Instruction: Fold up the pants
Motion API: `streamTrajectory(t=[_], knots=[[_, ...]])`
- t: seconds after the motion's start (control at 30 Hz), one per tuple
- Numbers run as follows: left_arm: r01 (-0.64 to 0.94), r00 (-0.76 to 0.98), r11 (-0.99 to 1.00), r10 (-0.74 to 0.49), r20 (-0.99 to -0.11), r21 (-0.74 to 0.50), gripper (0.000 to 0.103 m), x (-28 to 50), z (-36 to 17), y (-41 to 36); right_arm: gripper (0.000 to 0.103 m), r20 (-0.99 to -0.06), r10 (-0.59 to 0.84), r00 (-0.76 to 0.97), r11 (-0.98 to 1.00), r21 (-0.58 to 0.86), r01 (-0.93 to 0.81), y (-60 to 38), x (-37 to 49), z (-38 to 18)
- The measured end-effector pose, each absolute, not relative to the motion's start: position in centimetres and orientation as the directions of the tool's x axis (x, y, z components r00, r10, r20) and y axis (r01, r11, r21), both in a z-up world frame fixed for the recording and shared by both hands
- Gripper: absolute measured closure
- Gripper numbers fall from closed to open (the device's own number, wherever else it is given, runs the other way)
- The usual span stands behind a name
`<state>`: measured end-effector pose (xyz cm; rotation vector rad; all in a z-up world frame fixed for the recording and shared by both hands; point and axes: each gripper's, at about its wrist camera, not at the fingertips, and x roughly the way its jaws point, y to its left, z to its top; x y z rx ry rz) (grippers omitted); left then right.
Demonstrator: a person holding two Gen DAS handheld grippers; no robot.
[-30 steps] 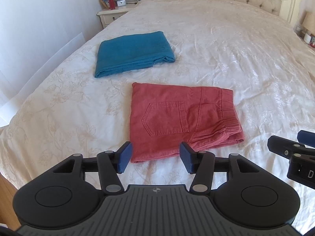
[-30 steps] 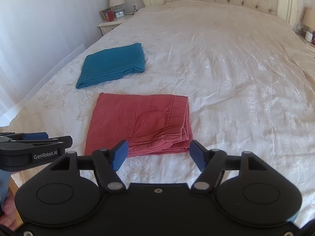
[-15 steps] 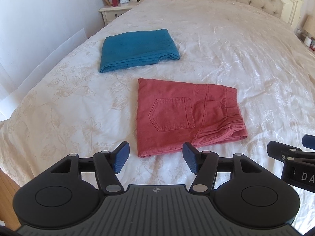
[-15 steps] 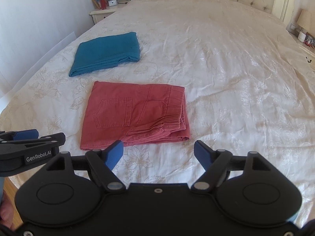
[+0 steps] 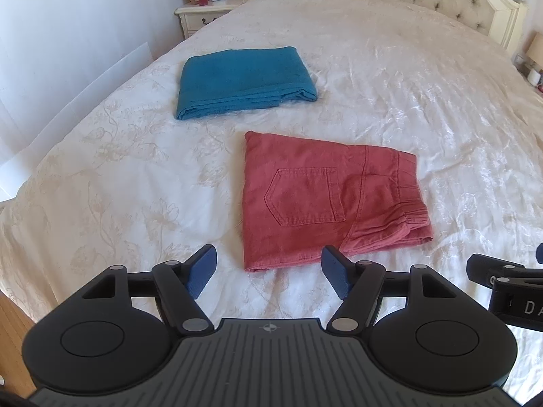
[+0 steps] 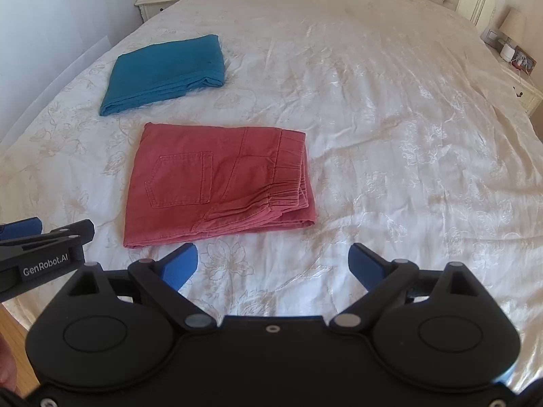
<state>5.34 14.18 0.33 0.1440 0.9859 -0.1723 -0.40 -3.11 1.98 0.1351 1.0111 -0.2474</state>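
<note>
A: Where are the red pants (image 5: 325,200)?
B: Folded flat near the bed's (image 5: 424,101) foot edge, a folded blue cloth (image 5: 242,79) beyond.
A: The tools?
B: Left tool (image 5: 268,273) and right tool (image 6: 273,266) both opening, nothing between their jaws.

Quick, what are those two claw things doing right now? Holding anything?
Left gripper: open and opening wider, holding nothing.
Right gripper: open and opening wider, holding nothing; the red pants lie folded beyond it.
</note>
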Motion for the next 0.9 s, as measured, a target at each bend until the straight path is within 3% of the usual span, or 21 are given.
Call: streamTrajectory(t=[0.9], knots=[[0.215, 0.495, 0.976, -0.071, -0.866, 0.043, 0.034, 6.5, -1.2, 13.9, 0.006, -0.864, -0.122, 0.488, 0.963, 0.016, 0.268, -2.2, 1.0, 1.2]])
